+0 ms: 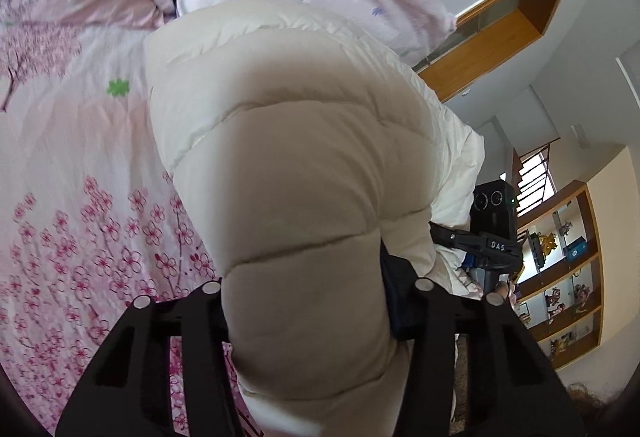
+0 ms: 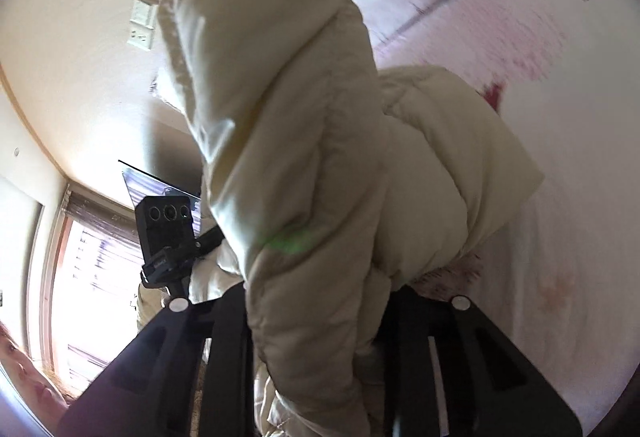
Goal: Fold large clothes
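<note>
puffy cream quilted jacket, bunched

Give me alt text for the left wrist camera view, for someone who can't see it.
A puffy cream quilted jacket fills the middle of the view, a thick fold of it pinched in the left claw at the bottom. Under it lies a bedspread printed with pink blossoms. At right, the other claw shows past the jacket, with wooden shelves behind.
</note>
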### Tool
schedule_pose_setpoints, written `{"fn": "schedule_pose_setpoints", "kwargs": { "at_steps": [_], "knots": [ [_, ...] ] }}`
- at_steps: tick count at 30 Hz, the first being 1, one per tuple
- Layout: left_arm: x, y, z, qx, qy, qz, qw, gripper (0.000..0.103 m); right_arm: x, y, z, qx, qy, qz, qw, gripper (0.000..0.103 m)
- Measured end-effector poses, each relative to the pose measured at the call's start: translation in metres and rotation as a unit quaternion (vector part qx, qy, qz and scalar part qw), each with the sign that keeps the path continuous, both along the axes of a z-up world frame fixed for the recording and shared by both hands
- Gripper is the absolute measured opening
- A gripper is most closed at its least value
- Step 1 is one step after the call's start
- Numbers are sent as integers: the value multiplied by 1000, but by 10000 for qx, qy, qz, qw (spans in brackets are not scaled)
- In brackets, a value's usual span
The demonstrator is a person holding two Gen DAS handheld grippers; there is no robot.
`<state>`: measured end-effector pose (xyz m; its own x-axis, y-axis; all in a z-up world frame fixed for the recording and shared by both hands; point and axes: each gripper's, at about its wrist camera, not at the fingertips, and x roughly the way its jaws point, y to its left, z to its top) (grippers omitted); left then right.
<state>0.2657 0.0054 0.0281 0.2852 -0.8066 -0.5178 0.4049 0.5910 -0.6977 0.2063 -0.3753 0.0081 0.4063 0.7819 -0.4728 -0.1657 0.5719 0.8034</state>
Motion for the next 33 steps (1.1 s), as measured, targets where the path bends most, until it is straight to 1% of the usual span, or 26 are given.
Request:
{"fn": "schedule_pose_setpoints", "kwargs": {
  "at_steps": [4, 7, 9, 12, 15, 17, 18, 20, 21, 22, 24, 26, 27, 28, 29, 31, 32, 33],
  "knots": [
    [-1, 17, 16, 28, -250, 204, 9995, 48, 9, 11, 18, -33, -234, 151, 9996, 21],
    [3, 32, 29, 127, -443, 450, 9979, 48, 26, 24, 29, -24, -417, 284, 9987, 21],
    [7, 45, 36, 231, -566, 641, 9961, 48, 35, 28, 31, -43, -511, 355, 9981, 21],
    [15, 63, 40, 381, -629, 892, 9933, 48, 61, 44, 34, -33, -640, 483, 9968, 21],
    [27, 80, 37, 546, -563, 1096, 9909, 48, 78, 48, 26, -18, -642, 546, 9964, 21],
    [37, 89, 29, 713, -446, 1185, 9894, 48, 94, 54, 12, -137, -456, 533, 9974, 21],
    [45, 91, 21, 870, -345, 1219, 9881, 48, 97, 55, 5, -242, -337, 527, 9977, 21],
    [54, 94, 7, 1043, -137, 1251, 9866, 50, 111, 63, -16, -547, 37, 475, 9974, 24],
    [58, 96, -1, 1088, -53, 1266, 9860, 52, 115, 63, -26, -594, 204, 451, 9970, 25],
    [60, 96, -5, 1113, -32, 1261, 9858, 53, 118, 60, -36, -539, 406, 415, 9969, 27],
    [63, 95, -9, 1234, -50, 1214, 9849, 55, 119, 55, -45, -439, 621, 367, 9964, 29],
    [67, 91, -13, 1444, -99, 1197, 9822, 58, 121, 47, -53, -439, 834, 282, 9951, 35],
    [70, 88, -13, 1561, -128, 1210, 9802, 61, 125, 55, -56, -441, 923, 233, 9945, 37],
    [75, 80, -13, 1678, -145, 1232, 9780, 64, 124, 50, -60, -448, 1043, 172, 9934, 44],
    [76, 78, -12, 1753, -156, 1262, 9763, 65, 121, 49, -61, -503, 1109, 126, 9925, 54],
    [72, 77, -7, 1817, -201, 1347, 9739, 70, 115, 44, -53, -741, 1094, 18, 9912, 61],
    [67, 76, -2, 1863, -263, 1396, 9722, 71, 108, 40, -47, -913, 1001, -40, 9908, 65],
    [63, 77, 2, 1905, -342, 1458, 9702, 72, 101, 36, -41, -1082, 869, -123, 9902, 66]
  ]
}}
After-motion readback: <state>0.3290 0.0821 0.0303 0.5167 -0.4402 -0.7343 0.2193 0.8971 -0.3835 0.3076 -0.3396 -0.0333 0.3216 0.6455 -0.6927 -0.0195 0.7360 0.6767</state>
